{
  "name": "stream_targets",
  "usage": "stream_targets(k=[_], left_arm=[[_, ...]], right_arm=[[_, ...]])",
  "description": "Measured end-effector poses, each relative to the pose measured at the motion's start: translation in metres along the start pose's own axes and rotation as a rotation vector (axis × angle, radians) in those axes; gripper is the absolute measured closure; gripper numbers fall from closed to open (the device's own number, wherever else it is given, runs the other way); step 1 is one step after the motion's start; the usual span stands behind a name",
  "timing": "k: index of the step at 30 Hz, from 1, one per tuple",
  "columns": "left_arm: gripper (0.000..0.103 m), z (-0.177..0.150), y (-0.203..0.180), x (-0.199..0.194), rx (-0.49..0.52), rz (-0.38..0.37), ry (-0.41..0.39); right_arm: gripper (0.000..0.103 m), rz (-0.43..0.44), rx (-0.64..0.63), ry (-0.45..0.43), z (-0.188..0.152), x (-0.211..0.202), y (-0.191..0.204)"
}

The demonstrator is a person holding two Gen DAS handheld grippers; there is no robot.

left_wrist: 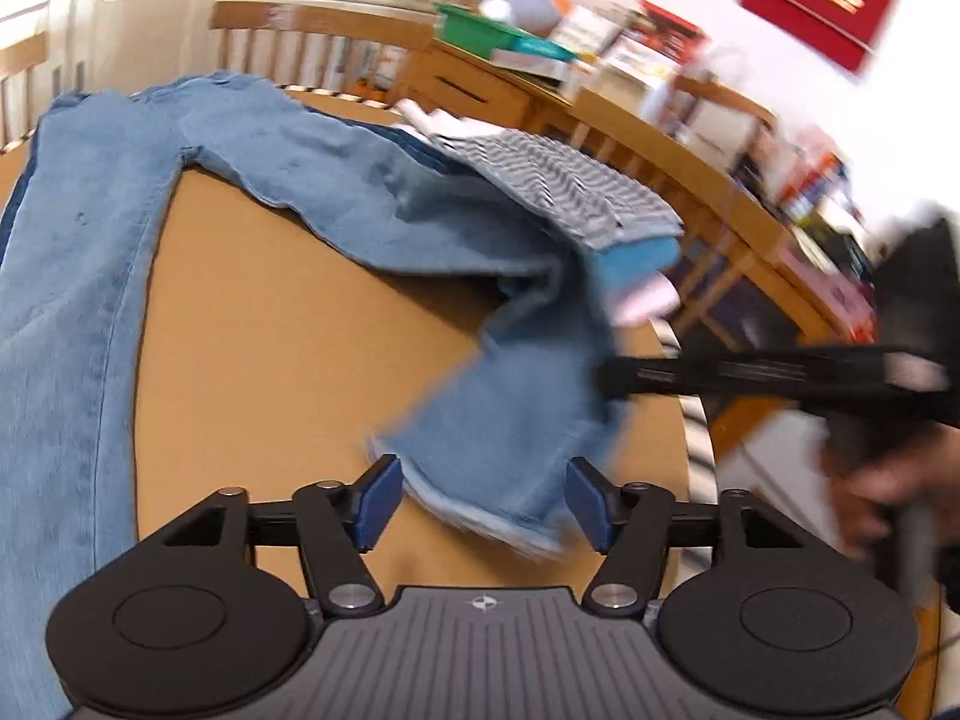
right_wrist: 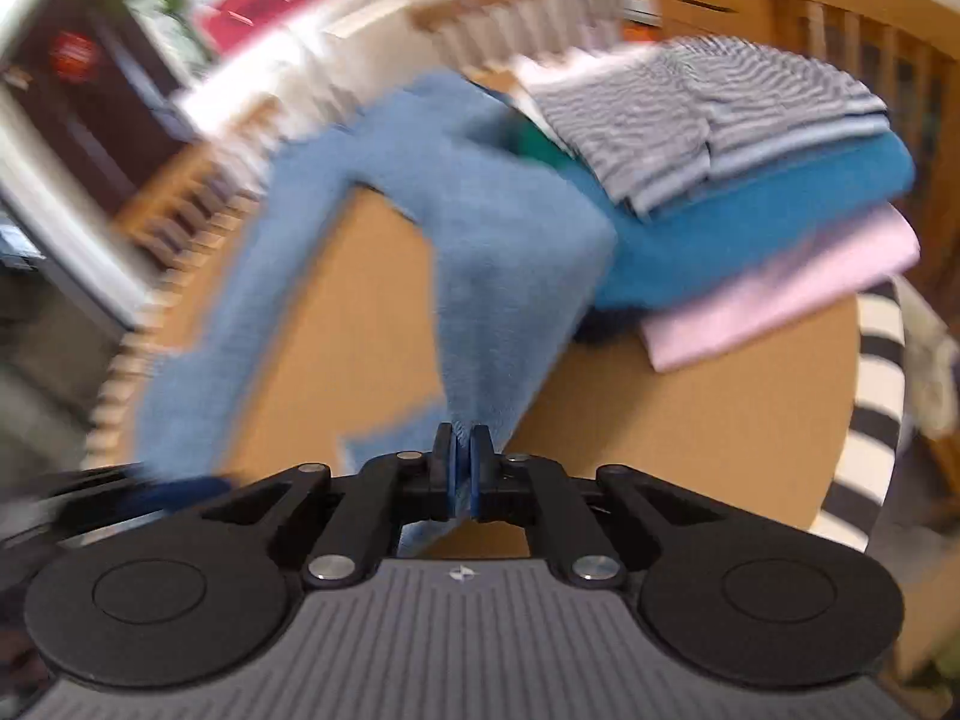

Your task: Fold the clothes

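Observation:
Light blue jeans [left_wrist: 288, 150] lie spread on a brown table, legs apart. My left gripper [left_wrist: 483, 501] is open, with the hem of the right leg [left_wrist: 492, 456] hanging between its blue pads, untouched. My right gripper [right_wrist: 462, 468] is shut on that same jeans leg [right_wrist: 498, 276] and lifts it off the table; it shows in the left wrist view [left_wrist: 612, 378] as a black bar gripping the leg's edge. A folded pile, striped top [right_wrist: 708, 114] on teal [right_wrist: 750, 228] and pink [right_wrist: 780, 294], lies beside the jeans.
The brown table [left_wrist: 288, 360] has a striped edge band [right_wrist: 870, 396]. Wooden chairs [left_wrist: 312, 36] and a cluttered wooden sideboard [left_wrist: 600, 96] stand behind it. White cupboards [left_wrist: 150, 6] line the back wall.

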State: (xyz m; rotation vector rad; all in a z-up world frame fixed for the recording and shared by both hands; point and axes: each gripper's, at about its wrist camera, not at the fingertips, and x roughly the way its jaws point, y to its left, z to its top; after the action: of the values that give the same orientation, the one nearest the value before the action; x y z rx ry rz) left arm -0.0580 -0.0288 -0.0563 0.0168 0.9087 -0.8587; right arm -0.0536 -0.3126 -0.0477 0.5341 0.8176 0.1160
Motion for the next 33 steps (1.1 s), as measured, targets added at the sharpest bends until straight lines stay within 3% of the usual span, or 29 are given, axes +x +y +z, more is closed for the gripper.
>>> stream_targets(k=[3, 6, 7, 10, 11, 13, 17, 19, 21, 23, 25, 27, 33], left_arm=[[0.025, 0.007, 0.003, 0.014, -0.08, 0.002, -0.002], [0.026, 0.007, -0.001, 0.037, -0.149, -0.024, 0.044], [0.027, 0.005, -0.005, 0.047, -0.168, -0.041, 0.067], [0.033, -0.002, -0.03, 0.075, -0.14, -0.091, 0.099], [0.034, -0.003, -0.039, 0.083, -0.118, -0.102, 0.103], [0.034, -0.002, -0.051, 0.091, -0.061, -0.089, 0.092], [0.034, 0.003, -0.043, 0.065, -0.01, 0.024, 0.013], [0.031, 0.007, -0.023, 0.033, -0.051, 0.103, -0.049], [0.028, 0.01, 0.005, 0.0, -0.126, 0.179, -0.103], [0.024, 0.011, 0.037, -0.029, -0.201, 0.262, -0.138], [0.024, 0.013, 0.066, -0.048, -0.261, 0.353, -0.161], [0.024, 0.013, 0.095, -0.06, -0.33, 0.45, -0.18], [0.03, 0.034, 0.165, -0.032, -0.417, 0.662, -0.19]], right_arm=[[0.099, 0.218, 0.16, 0.039, 0.018, -0.038, -0.041], [0.098, 0.327, 0.29, 0.14, 0.025, -0.044, -0.088], [0.096, 0.287, 0.312, 0.178, 0.022, -0.038, -0.103], [0.092, -0.005, 0.234, 0.282, 0.008, -0.016, -0.126], [0.098, -0.071, 0.195, 0.294, 0.005, -0.013, -0.128], [0.087, -0.134, 0.135, 0.26, 0.004, -0.017, -0.123], [0.073, -0.281, -0.045, 0.123, 0.011, -0.046, -0.083], [0.058, -0.25, -0.142, 0.06, 0.018, -0.06, -0.057], [0.057, -0.211, -0.266, 0.004, 0.028, -0.066, -0.029], [0.049, -0.129, -0.358, -0.05, 0.041, -0.061, -0.003], [0.044, -0.018, -0.427, -0.075, 0.055, -0.043, 0.025], [0.044, 0.028, -0.507, -0.079, 0.07, -0.014, 0.051], [0.054, -0.035, -0.645, 0.002, 0.113, 0.128, 0.107]])
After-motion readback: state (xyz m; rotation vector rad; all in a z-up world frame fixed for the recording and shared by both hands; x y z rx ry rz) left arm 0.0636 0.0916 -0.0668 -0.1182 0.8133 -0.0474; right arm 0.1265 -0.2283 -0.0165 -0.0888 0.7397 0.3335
